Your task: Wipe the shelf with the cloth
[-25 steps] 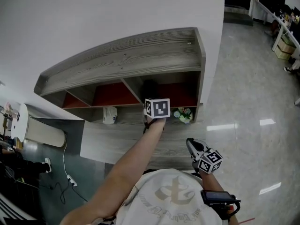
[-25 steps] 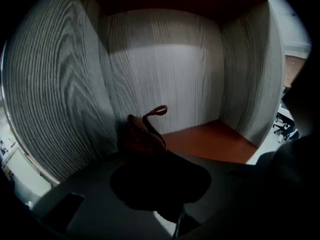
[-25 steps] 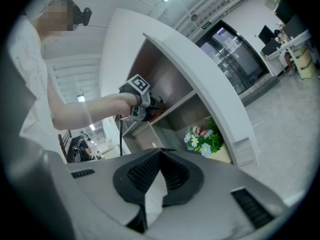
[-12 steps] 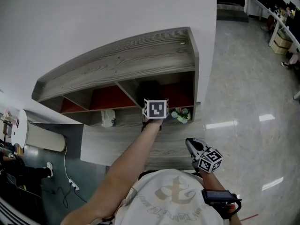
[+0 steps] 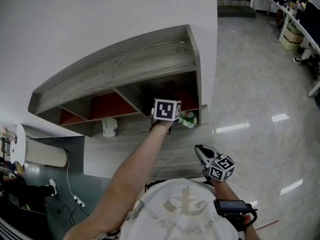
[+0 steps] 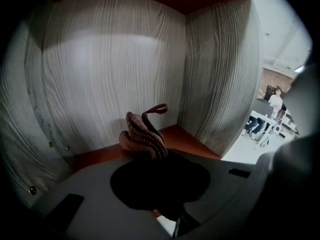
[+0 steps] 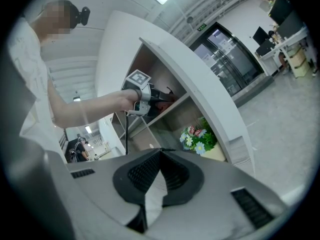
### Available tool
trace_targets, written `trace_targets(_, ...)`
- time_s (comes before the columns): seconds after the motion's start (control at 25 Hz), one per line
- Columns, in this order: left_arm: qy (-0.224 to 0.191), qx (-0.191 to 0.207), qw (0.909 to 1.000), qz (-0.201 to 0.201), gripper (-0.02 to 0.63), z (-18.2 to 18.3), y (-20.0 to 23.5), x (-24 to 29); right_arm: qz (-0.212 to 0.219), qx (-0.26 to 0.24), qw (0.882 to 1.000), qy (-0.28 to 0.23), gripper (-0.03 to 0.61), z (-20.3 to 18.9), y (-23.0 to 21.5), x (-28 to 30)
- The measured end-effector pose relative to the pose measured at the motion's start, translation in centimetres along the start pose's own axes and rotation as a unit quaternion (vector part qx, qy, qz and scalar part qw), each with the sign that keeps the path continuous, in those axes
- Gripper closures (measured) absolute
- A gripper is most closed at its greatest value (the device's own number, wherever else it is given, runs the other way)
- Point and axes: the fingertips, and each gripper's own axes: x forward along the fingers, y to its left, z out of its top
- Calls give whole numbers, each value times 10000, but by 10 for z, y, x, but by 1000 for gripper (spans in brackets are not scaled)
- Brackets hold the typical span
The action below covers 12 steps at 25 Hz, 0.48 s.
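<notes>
Showing L gripper (image 6: 150,156) pinching a bunched ribbed cloth (image 6: 144,134) inside the upper-right compartment (image 5: 186,95) of the shelf (image 5: 125,64), near its red floor (image 6: 186,136), w/ R gripper (image 7: 152,173) idle, jaws together on nothing; cloth likely soft, light & floppy, so a mid-bunch grip suits wiping.

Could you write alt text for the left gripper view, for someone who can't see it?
The left tool is shut on a bunched reddish-brown striped cloth, inside a grey wood-grain shelf compartment with an orange-red floor. A bright office shows past its right wall.
</notes>
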Motion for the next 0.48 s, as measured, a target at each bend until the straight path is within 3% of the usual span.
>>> trace_targets(0.48, 138, 202, 9940, -1066, 552, 10, -66, 11, -145, 13, 9999, -11, 574, -3, -2, -13)
